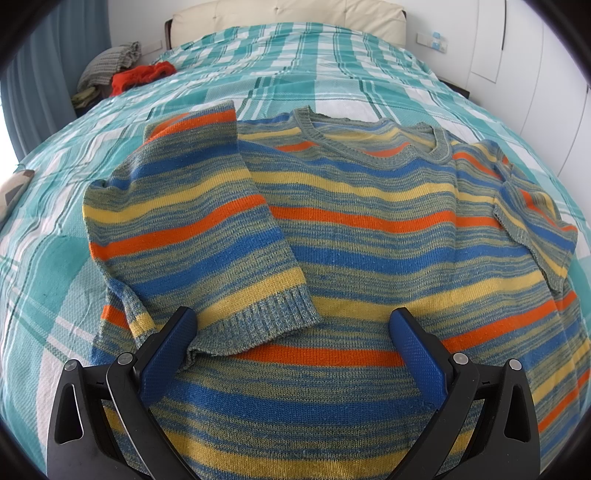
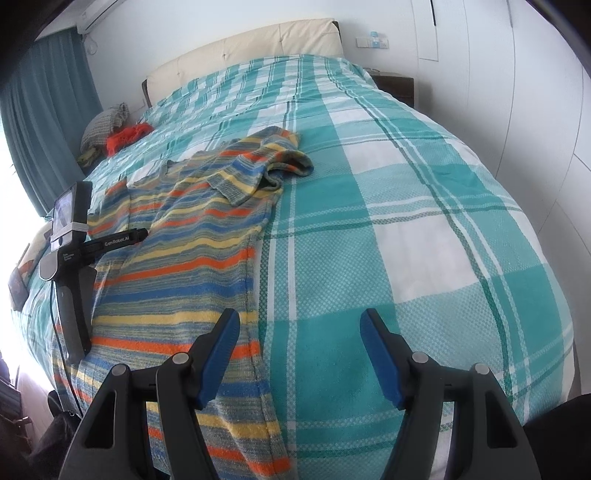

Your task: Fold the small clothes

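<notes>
A striped knit sweater (image 1: 369, 236) in blue, yellow, orange and grey-green lies flat on the bed, neck away from me. Its left sleeve (image 1: 207, 236) is folded in over the body, and its right sleeve (image 1: 532, 218) is folded in too. My left gripper (image 1: 291, 325) is open and empty, low over the sweater's lower body, with the left sleeve's cuff (image 1: 258, 325) between its fingers. In the right wrist view the sweater (image 2: 192, 236) lies to the left. My right gripper (image 2: 299, 325) is open and empty, over the sweater's right side edge and the bedspread. The left gripper's body (image 2: 74, 258) shows there.
The bed has a teal and white plaid bedspread (image 2: 406, 221) and a cream headboard (image 1: 288, 14). A pile of clothes with a red piece (image 1: 140, 75) sits at the bed's far left. A dark nightstand (image 2: 395, 86) and white wardrobe doors (image 2: 535, 110) stand to the right.
</notes>
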Demonstrator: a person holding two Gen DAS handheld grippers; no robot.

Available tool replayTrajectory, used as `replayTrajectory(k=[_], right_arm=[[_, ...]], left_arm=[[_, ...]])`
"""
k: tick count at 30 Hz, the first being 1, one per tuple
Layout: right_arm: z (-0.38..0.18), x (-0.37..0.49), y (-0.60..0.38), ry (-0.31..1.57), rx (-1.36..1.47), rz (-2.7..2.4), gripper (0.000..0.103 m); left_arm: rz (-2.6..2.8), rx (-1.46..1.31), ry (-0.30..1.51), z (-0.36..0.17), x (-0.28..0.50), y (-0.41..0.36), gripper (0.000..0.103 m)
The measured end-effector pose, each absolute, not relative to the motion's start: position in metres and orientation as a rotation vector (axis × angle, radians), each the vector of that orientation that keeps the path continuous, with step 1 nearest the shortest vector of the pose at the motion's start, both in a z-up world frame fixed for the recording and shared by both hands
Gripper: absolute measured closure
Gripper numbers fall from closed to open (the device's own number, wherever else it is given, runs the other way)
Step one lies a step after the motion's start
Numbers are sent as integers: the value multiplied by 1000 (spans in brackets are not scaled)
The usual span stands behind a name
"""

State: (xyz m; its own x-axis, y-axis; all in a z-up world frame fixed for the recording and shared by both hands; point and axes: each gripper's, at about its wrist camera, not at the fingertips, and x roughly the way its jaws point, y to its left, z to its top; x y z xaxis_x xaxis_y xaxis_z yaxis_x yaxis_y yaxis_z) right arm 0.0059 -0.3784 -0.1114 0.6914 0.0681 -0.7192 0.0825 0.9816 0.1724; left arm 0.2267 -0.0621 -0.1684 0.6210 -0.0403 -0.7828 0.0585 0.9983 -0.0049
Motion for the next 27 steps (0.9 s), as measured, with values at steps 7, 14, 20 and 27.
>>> replayTrajectory(k=[7,14,20,27], right_arm=[[-71,75,-372,790,116,105,32],[-111,220,-296,948,-260,312,30],[-129,263,-324,959,17,263,99],[-62,202,-506,774,523,60,99]], left_arm=[[-56,22,899,-168,227,-62,0],[-56,22,899,-168,226,-62,0],[-55,22,900,-167,227,-64,0],[-54,24,899,-167,227,-64,0]])
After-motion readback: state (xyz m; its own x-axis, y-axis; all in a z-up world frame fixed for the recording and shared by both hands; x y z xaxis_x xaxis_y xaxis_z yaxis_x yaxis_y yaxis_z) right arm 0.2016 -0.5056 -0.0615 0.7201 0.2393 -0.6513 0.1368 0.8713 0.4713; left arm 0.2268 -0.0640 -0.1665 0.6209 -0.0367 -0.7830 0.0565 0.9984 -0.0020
